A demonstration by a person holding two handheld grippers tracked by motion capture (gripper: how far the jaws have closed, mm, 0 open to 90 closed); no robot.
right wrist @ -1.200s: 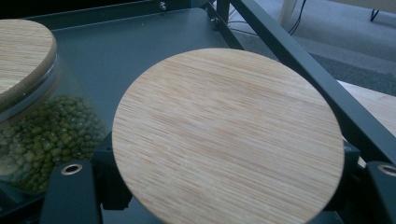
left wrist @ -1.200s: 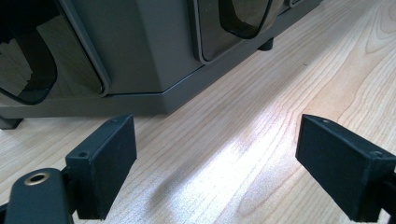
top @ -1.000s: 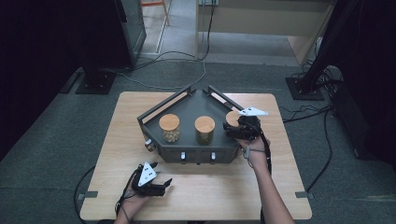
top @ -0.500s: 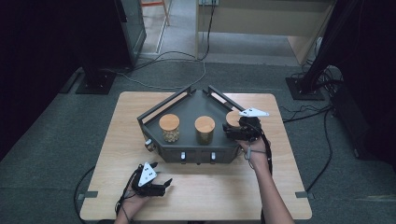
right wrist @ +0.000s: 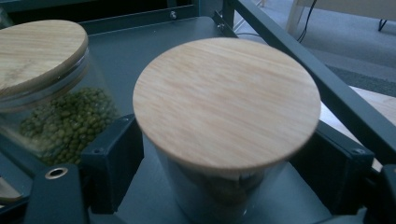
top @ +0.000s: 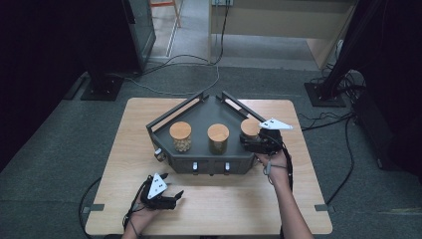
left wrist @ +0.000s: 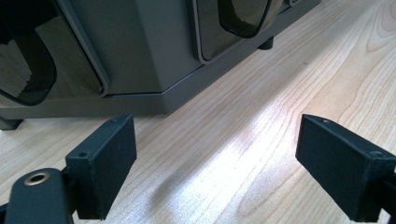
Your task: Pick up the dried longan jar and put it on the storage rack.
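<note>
Here the desk (top: 298,199) carries a dark rack (top: 199,117) with three lidded jars. The right gripper (top: 251,142) has its fingers around the rightmost jar (right wrist: 226,102); contact unclear. The left gripper (top: 174,196) rests on the desk, fingers spread apart.

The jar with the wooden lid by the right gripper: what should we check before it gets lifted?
1. Right gripper around the jar: ok, one jaw on each side of the glass, below the wooden lid.
2. Jaws pressed tight on the glass: cannot tell.
3. Lid flat on the jar: ok.
4. Room beside the green bean jar: ok, a gap shows between them.
5. Rack rail near the jar: ok, but close, so lift straight up.
6. Left gripper out of the way: ok, open over the table, in front of the rack.
</note>
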